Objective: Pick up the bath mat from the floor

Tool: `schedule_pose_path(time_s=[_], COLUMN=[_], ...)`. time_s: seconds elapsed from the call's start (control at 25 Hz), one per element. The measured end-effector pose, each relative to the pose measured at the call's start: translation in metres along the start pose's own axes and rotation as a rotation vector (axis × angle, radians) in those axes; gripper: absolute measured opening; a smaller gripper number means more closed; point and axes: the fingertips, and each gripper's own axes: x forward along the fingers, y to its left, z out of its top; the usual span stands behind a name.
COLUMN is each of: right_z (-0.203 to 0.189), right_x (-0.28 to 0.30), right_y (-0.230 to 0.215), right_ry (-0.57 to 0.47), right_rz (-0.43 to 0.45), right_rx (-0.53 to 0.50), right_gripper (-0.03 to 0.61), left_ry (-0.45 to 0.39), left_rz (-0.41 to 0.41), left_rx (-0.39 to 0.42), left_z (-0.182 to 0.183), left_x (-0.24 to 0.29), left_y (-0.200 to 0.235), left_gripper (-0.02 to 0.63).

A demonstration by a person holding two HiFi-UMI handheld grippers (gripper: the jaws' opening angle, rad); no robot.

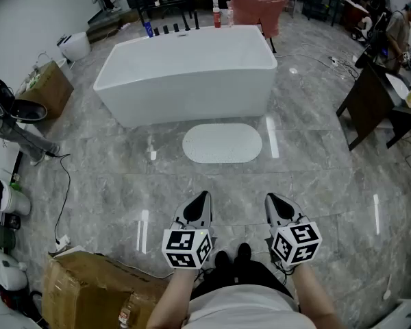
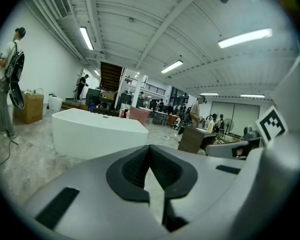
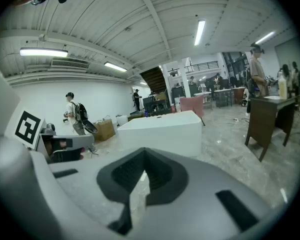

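A pale oval bath mat [image 1: 222, 143] lies flat on the grey marble floor, just in front of the white bathtub [image 1: 188, 72]. My left gripper [image 1: 200, 199] and right gripper [image 1: 273, 201] are held side by side close to my body, well short of the mat, both pointing toward it. Both are shut with nothing between the jaws. In the left gripper view the left gripper [image 2: 150, 151] looks at the bathtub [image 2: 97, 134]; in the right gripper view the right gripper [image 3: 144, 154] also faces the bathtub [image 3: 162, 132]. The mat is hidden behind the jaws in both gripper views.
A cardboard box [image 1: 96, 290] sits at my near left. Another box [image 1: 44, 88] and a vacuum [image 1: 14, 115] stand along the left wall. A dark wooden desk [image 1: 373, 105] is at the right. Bottles [image 1: 217, 18] line the tub's far rim. A cable [image 1: 65, 190] trails on the floor.
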Motion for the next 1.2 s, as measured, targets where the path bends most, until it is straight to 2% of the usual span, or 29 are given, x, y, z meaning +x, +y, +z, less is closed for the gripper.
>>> schedule_pose_path(time_s=[0.2, 0.36, 0.6, 0.76, 0.84, 1.0, 1.2], right_z=[-0.001, 0.003, 0.000, 0.001, 0.004, 0.005, 0.010], right_x=[0.002, 0.006, 0.013, 0.013, 0.012, 0.013, 0.026], right_y=[-0.009, -0.021, -0.051, -0.076, -0.089, -0.114, -0.140], right_ry=[0.012, 0.006, 0.018, 0.032, 0.029, 0.034, 0.040], right_rz=[0.012, 0.011, -0.045, -0.099, -0.109, -0.106, -0.094], right_rx=[0.018, 0.045, 0.070, 0.049, 0.051, 0.078, 0.093], right_gripper=[0.000, 0.000, 0.002, 0.005, 0.029, 0.075, 0.081], left_ry=[0.014, 0.027, 0.043, 0.032, 0.018, 0.004, -0.012], left_rz=[0.015, 0.022, 0.042, 0.066, 0.079, 0.092, 0.122], left_rx=[-0.010, 0.011, 0.018, 0.002, -0.011, -0.013, -0.032], left_z=[0.000, 0.000, -0.003, 0.003, 0.007, 0.009, 0.018], left_x=[0.006, 0.015, 0.026, 0.034, 0.039, 0.049, 0.066], left_y=[-0.003, -0.007, -0.004, 0.000, -0.001, -0.006, 0.000], left_gripper=[0.003, 0.003, 0.008, 0.040, 0.066, 0.118, 0.143])
